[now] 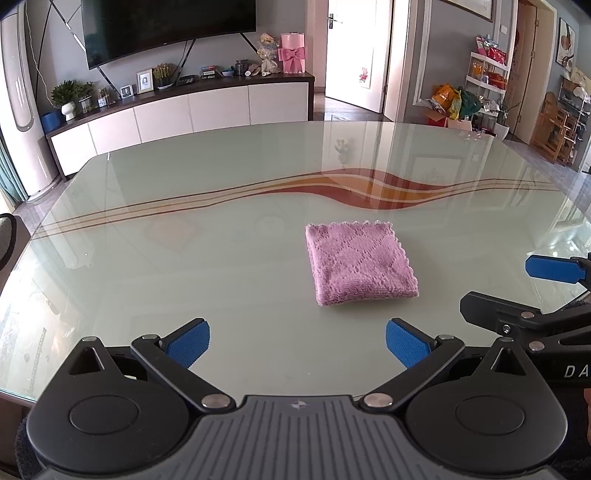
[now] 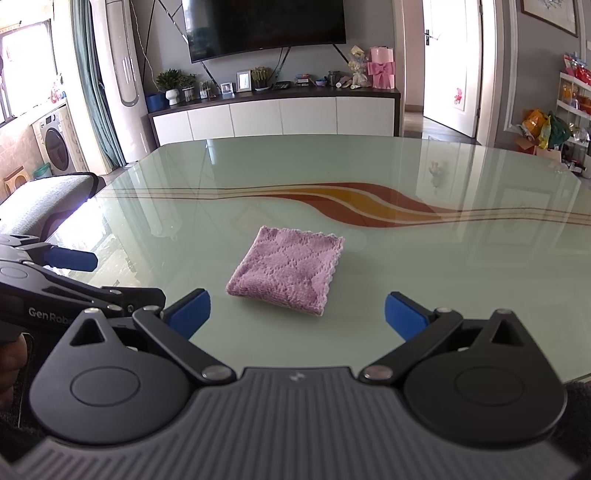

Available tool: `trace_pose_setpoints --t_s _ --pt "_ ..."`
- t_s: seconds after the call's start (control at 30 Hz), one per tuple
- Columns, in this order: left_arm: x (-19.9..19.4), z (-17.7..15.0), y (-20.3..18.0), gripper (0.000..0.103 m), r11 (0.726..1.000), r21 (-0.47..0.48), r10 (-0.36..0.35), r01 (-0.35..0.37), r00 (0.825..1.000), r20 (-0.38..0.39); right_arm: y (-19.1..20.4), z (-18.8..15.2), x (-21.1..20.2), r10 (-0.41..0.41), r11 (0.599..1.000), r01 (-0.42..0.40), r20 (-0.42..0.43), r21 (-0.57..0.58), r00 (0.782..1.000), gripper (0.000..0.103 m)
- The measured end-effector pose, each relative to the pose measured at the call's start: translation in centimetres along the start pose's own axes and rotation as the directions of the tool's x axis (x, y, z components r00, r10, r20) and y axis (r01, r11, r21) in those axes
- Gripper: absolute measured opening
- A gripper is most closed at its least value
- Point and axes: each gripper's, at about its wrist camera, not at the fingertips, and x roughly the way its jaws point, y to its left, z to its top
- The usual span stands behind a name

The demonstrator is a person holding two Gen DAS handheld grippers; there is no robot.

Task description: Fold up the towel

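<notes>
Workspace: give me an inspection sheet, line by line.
Surface: glass table, pale green with a printed orange-red wave, glossy with reflections.
Job's things: pink towel, folded into a small square, lying flat.
Clutter: nothing seen on the table.
Grippers: left gripper open, empty; right gripper open, empty; both short of the towel.
Cables: thin lines on the far wall, kind unclear.
Surroundings: TV, white cabinet, open door.

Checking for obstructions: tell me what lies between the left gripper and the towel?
Only bare table separates the left gripper from the towel, per the left wrist view.
</notes>
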Motion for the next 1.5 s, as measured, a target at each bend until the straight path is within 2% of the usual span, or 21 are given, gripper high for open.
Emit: trace_pose_setpoints --t_s 1.5 --pt "-0.07 -0.08 0.09 0.102 1.0 -0.011 -0.005 0.005 1.0 -0.003 0.05 -0.22 0.63 -0.003 1.0 0.003 -0.007 0.001 1.0 0.103"
